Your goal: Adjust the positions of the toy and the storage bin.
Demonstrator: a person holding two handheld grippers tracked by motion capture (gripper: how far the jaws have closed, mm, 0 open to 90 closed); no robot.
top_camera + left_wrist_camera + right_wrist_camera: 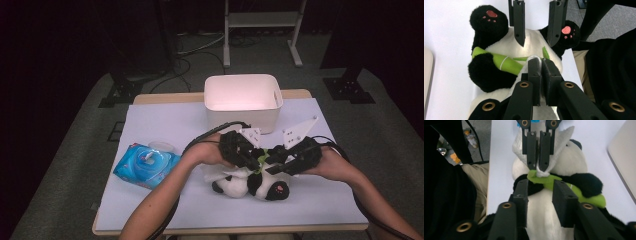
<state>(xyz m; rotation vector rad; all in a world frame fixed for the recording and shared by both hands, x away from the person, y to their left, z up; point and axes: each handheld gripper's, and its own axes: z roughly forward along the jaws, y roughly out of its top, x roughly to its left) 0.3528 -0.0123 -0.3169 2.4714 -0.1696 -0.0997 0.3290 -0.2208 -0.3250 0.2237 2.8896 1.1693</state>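
Observation:
A plush panda [250, 186] lies on its back on the white table cover, hugging a green bamboo stalk [506, 63]. My left gripper [542, 62] is shut on a white wipe [564, 137], whose pinched end rests on the bamboo at the panda's chest. My right gripper [540, 187] faces it from the panda's feet. Its jaws straddle the white belly, and plush fills the gap between the pads. In the high view the left gripper [245, 150] and the right gripper [280, 162] meet tip to tip above the panda.
A white bin [240, 117] stands behind the grippers at the table's far edge. A blue pack of wipes [145, 165] lies at the left, with a small clear lid [160, 146] just behind it. The table's front edge runs close below the panda.

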